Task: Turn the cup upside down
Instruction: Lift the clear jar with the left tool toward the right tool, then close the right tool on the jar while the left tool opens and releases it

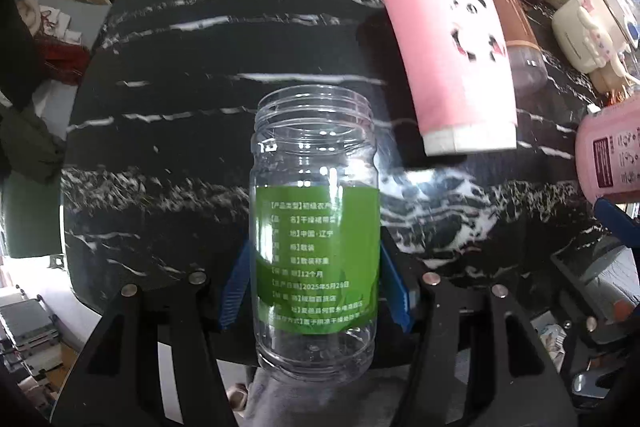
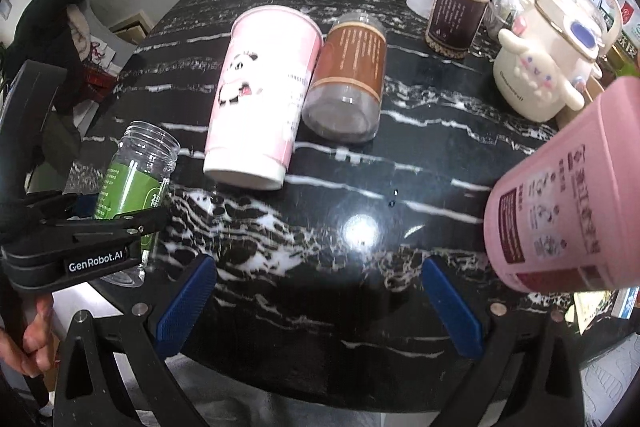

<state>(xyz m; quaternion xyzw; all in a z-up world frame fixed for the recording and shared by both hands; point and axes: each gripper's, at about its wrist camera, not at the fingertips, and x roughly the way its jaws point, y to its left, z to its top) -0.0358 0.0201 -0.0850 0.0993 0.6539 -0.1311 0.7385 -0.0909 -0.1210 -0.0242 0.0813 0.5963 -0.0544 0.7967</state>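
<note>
My left gripper (image 1: 314, 279) is shut on a clear plastic jar with a green label (image 1: 316, 227), its open mouth pointing away from the camera, held at the near edge of the black marble table (image 1: 200, 147). The jar (image 2: 132, 183) and the left gripper (image 2: 80, 227) also show at the left of the right wrist view, the jar tilted with its mouth up. My right gripper (image 2: 320, 303) is open and empty above the table's near part.
A pink panda cup (image 2: 264, 95) and a brown-labelled jar (image 2: 348, 79) stand upside down mid-table. A pink cup (image 2: 572, 195) stands at the right. A cream kettle (image 2: 548, 67), a dark jar (image 2: 460, 15), a white cylinder and boxes crowd the back right.
</note>
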